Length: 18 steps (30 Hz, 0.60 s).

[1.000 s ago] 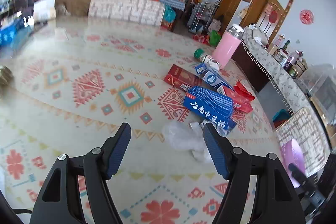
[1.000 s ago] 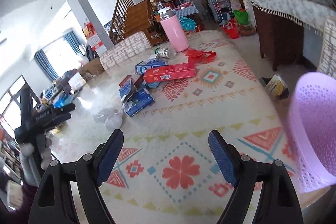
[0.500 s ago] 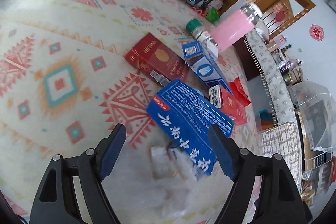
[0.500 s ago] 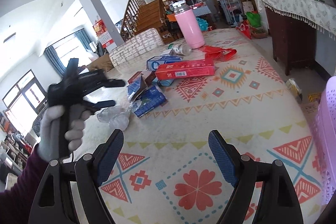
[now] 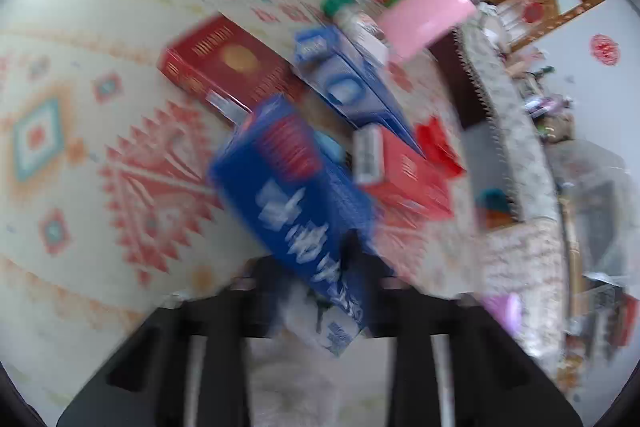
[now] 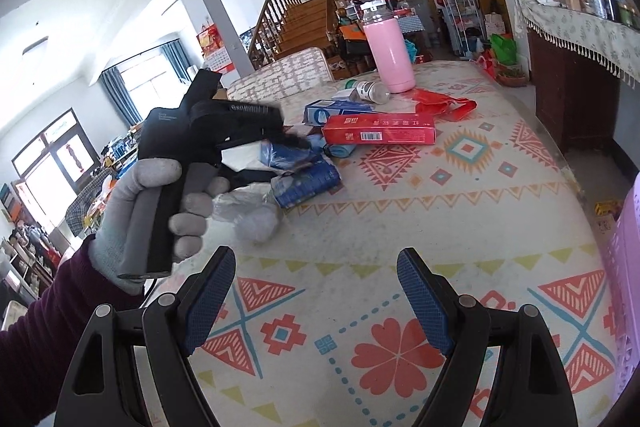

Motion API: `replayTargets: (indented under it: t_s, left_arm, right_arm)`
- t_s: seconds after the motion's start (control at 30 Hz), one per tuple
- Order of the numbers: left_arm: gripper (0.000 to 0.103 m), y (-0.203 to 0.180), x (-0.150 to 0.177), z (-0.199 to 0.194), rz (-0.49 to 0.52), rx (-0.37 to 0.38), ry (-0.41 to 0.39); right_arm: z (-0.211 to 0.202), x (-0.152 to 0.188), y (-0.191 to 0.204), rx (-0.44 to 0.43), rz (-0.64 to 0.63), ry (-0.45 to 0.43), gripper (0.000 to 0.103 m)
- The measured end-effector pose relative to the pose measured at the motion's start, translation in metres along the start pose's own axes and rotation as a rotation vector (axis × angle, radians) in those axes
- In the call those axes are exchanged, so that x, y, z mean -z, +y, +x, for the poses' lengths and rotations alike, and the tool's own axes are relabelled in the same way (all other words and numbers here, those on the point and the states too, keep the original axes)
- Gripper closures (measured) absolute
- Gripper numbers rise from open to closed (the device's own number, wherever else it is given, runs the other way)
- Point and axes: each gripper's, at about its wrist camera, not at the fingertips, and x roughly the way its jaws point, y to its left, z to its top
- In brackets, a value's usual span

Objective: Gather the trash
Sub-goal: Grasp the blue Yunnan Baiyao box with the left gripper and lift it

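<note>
A blue box with white lettering (image 5: pixel 304 211) lies among the trash on the patterned tablecloth. My left gripper (image 5: pixel 316 283) is closed in around its near end; the view is blurred. In the right wrist view the left gripper (image 6: pixel 288 143) sits at the blue box (image 6: pixel 308 179), beside a crumpled clear plastic bag (image 6: pixel 248 211). A dark red box (image 5: pixel 228 67), a blue-white box (image 5: pixel 352 87) and a red box (image 6: pixel 380 133) lie behind. My right gripper (image 6: pixel 316 291) is open and empty above the cloth.
A pink tumbler (image 6: pixel 388 55) and a lying green-capped bottle (image 6: pixel 372 91) stand at the table's far end. A red plastic bag (image 6: pixel 444 105) lies beside them. A lilac perforated basket (image 6: pixel 624 267) is at the right edge. A sideboard (image 6: pixel 580 67) stands beyond.
My left gripper has dropped toward the blue box and its fingers have come together on the box's near end. The right gripper has stayed open over the cloth.
</note>
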Motion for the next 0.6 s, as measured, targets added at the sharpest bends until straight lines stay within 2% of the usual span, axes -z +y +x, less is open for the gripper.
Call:
replayTargets:
  t_s: [0.1,0.2,0.33,0.43,0.6]
  left_arm:
    - [0.085,-0.008,0.007,-0.020,0.041,-0.011,-0.051]
    - [0.085,-0.007,0.015,-0.044,0.060,0.026,-0.082]
    - [0.085,0.000,0.032,-0.090,0.131,0.018,-0.181]
    - [0.085,0.008,0.044,-0.119,0.192,-0.036,-0.269]
    - [0.085,0.027,0.052,-0.142,0.244,-0.106,-0.363]
  right_arm:
    - [-0.001,0.001,-0.002,0.002,0.013,-0.002,0.016]
    - [-0.001,0.001,-0.003,0.006,0.020,-0.001,0.016]
    - [0.000,0.000,-0.006,0.011,0.032,0.009,0.016]
    - [0.002,0.000,-0.008,0.022,0.045,0.019,0.016]
    - [0.010,-0.004,0.005,0.053,-0.004,0.054,0.016]
